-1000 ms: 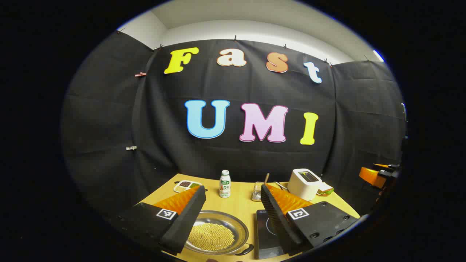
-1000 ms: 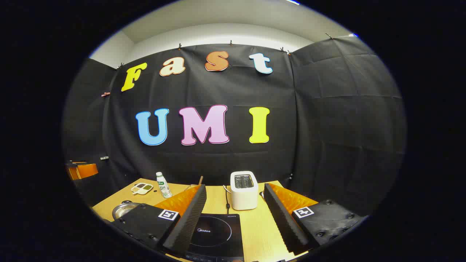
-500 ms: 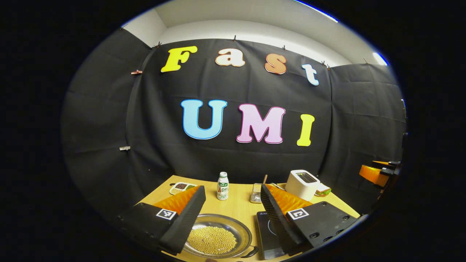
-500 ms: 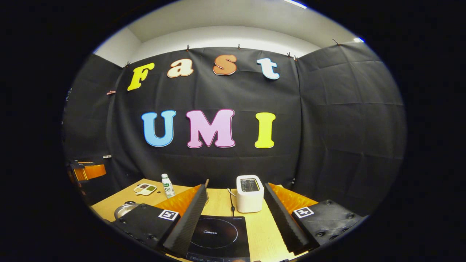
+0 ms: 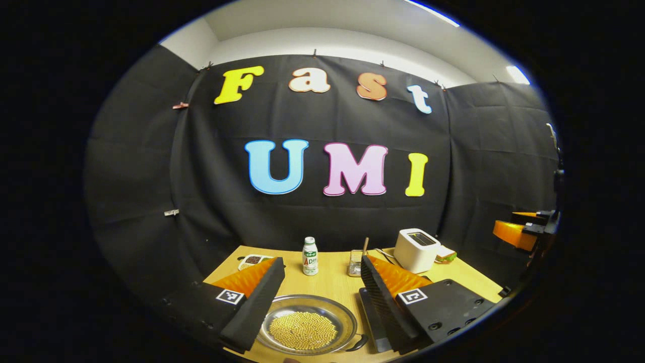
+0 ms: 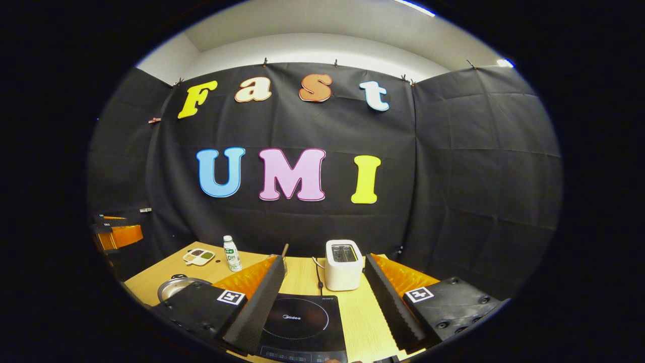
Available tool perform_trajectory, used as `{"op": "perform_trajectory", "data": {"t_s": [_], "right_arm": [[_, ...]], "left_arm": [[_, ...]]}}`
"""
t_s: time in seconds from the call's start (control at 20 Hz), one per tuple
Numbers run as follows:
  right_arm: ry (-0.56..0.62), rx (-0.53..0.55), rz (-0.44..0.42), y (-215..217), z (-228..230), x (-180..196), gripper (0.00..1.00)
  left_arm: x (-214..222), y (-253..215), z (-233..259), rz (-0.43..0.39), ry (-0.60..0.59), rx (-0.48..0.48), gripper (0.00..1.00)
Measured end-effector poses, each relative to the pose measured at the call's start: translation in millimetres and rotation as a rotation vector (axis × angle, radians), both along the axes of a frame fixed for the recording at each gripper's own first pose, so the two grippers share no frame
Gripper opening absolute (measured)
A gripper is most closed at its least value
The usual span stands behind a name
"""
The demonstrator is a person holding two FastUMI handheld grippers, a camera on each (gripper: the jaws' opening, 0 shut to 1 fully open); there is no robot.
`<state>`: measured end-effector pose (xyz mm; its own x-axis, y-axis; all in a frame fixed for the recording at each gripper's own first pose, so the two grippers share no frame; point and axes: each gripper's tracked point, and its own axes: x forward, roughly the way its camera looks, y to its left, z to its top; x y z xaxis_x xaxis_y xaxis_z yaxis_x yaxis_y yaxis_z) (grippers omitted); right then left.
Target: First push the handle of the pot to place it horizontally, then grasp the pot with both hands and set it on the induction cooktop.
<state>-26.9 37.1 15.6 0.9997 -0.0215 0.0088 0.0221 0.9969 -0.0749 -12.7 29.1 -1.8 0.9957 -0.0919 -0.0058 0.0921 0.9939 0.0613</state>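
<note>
Left gripper view: pot [image 5: 305,328] of yellow beads [image 5: 302,330] on table [image 5: 332,282].

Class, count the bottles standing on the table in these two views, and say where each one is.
1. A single small white bottle stands upright near the table's far edge, beyond the pot, between the sectioned dish and the toaster. The gripper fingers may hide others.

Your left gripper [image 5: 320,297] is level, its two ridged fingers spread wide apart. Your right gripper [image 6: 325,302] is level too, fingers equally parted.
</note>
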Motion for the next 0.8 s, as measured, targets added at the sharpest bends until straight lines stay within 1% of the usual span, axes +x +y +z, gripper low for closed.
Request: {"op": "perform_trajectory", "data": {"t_s": [0.15,0.3,0.35,0.4,0.45,0.55,0.6,0.65,0.8], "right_arm": [[0.002,0.0,-0.023,-3,-1,0,0.99],[0.003,0.006,-0.058,-9,-2,-3,0.99],[0.005,0.003,-0.075,-12,-3,-5,0.96],[0.005,0.005,-0.092,-15,-3,-8,0.96],[0.002,0.008,-0.105,-16,-2,-10,0.99],[-0.006,0.005,-0.139,-18,-1,-14,0.99],[-0.011,-0.002,-0.153,-17,-1,-17,0.96],[-0.018,-0.009,-0.169,-16,0,-20,0.99],[-0.034,-0.01,-0.194,-5,4,-27,0.99]], "left_arm": [[-2,1,-10,-0.014,0.011,-0.023,0.95],[-4,15,-16,0.012,0.026,-0.071,0.95],[-5,20,-18,0.022,0.028,-0.076,0.95],[-6,26,-18,0.026,0.027,-0.072,0.95],[-7,32,-20,0.029,0.026,-0.061,0.95],[-9,46,-25,0.033,0.029,-0.049,0.95],[-10,51,-28,0.027,0.037,-0.053,0.95],[-11,55,-35,0.021,0.05,-0.063,0.95],[-13,70,-57,0.011,0.099,-0.085,0.94]]}}
